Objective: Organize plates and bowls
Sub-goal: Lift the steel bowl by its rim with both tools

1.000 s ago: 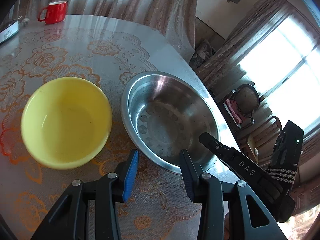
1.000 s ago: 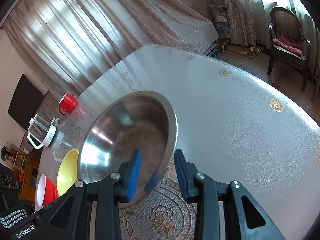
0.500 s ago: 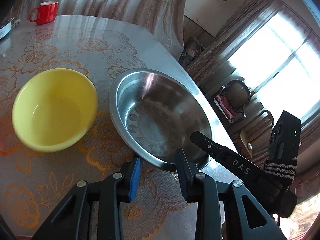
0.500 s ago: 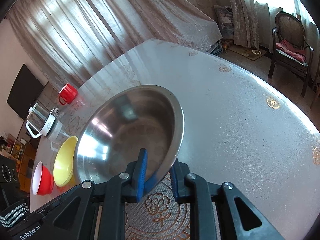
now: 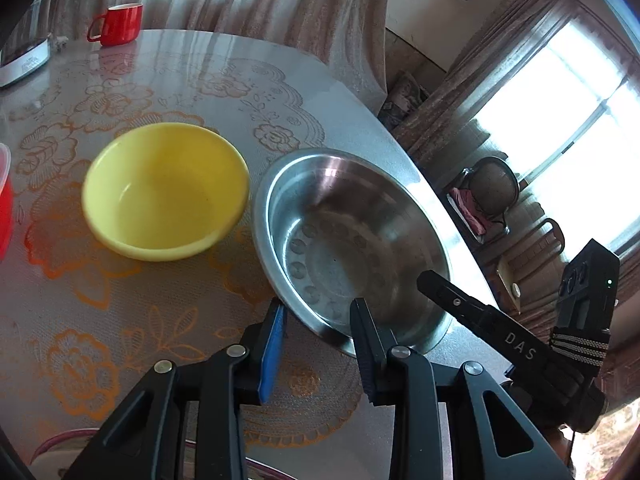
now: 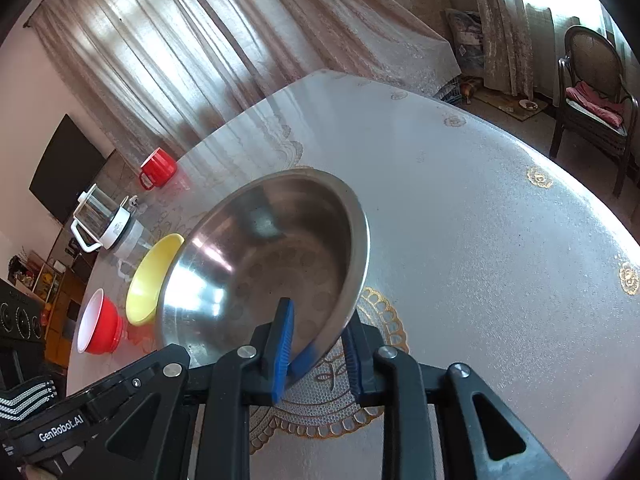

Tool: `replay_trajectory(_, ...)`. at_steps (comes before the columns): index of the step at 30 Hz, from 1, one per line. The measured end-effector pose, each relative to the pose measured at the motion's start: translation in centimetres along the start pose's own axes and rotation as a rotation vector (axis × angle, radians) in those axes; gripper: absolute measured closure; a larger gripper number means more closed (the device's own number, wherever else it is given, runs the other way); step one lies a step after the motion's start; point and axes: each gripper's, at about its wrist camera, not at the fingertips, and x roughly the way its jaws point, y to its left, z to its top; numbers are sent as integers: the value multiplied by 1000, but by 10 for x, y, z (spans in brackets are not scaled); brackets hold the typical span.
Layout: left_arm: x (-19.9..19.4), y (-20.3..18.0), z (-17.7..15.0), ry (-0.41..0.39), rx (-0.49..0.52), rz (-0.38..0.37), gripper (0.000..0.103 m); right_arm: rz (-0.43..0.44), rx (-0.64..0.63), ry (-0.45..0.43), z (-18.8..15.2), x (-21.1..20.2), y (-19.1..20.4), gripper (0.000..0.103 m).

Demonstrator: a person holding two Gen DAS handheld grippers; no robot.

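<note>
Right tool grips the steel bowl's rim, ready to lift.

Right tool pinches the steel bowl beside the yellow bowl on the surface; left tool hovers open, empty. Next: probably lift, stack.

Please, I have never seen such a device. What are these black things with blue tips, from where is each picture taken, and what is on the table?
A person holds two hand tools; each has a two-finger claw and a camera looking along its fingers. The left claw is open and empty, near the steel bowl. The right claw is shut on that bowl's rim, one finger inside and one outside. On the patterned table also stand a yellow bowl, a red bowl, a red mug and a glass kettle.
</note>
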Motion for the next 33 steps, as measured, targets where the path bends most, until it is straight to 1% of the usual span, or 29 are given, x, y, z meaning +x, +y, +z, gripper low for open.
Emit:
replay_trajectory(1,-1,0,1,1,-1,3,71,7,9,-8,3,-1,-2,73)
replay_trajectory(2,0,1,2,4,0,5,71,11,17,-17,5,-2,-4,72)
replay_trajectory(3,1,2,4,4,0,12,71,12,22,-25,9,-3,-5,69)
replay_trajectory(7,7,7,11,-8,-27,18,71,-7,57,-45,23,1,-10,68)
replay_trajectory(8,8,7,12,-19,-30,12,67,-1,64,-52,25,2,-11,68)
replay_trajectory(9,9,6,14,-26,-21,-8,54,0,66,-60,28,3,-11,68)
replay_trajectory(10,10,6,16,-38,-17,-1,52,-8,65,-65,30,5,-11,68)
replay_trajectory(11,10,7,17,-54,-20,30,52,-11,64,-66,31,8,-10,69)
replay_trajectory(12,10,7,19,-56,-23,44,53,-13,61,-65,33,11,-10,71)
replay_trajectory(14,13,9,20,-32,-28,47,53,-30,51,-53,33,18,-8,73)
replay_trajectory(15,12,9,19,-29,-23,50,55,-34,48,-43,32,21,-8,76)
replay_trajectory(17,12,9,18,-27,-13,51,67,-56,45,-35,29,25,-7,84)
replay_trajectory(18,13,9,17,-19,-17,40,73,-59,50,-27,27,26,-9,91)
replay_trajectory(20,12,10,15,-22,-21,49,84,-32,73,-15,23,25,-14,93)
replay_trajectory(21,12,10,13,-16,-18,43,86,-38,73,-14,22,22,-16,93)
replay_trajectory(24,8,9,6,2,-9,25,86,-40,78,-11,18,14,-20,92)
replay_trajectory(26,2,5,0,0,6,21,86,-33,85,11,14,10,-23,92)
replay_trajectory(29,3,4,-5,19,13,46,85,-22,85,19,7,4,-25,92)
replay_trajectory(31,3,3,-5,8,25,56,84,-5,90,20,6,5,-27,90)
replay_trajectory(33,4,2,-4,17,20,67,84,4,93,16,6,6,-28,89)
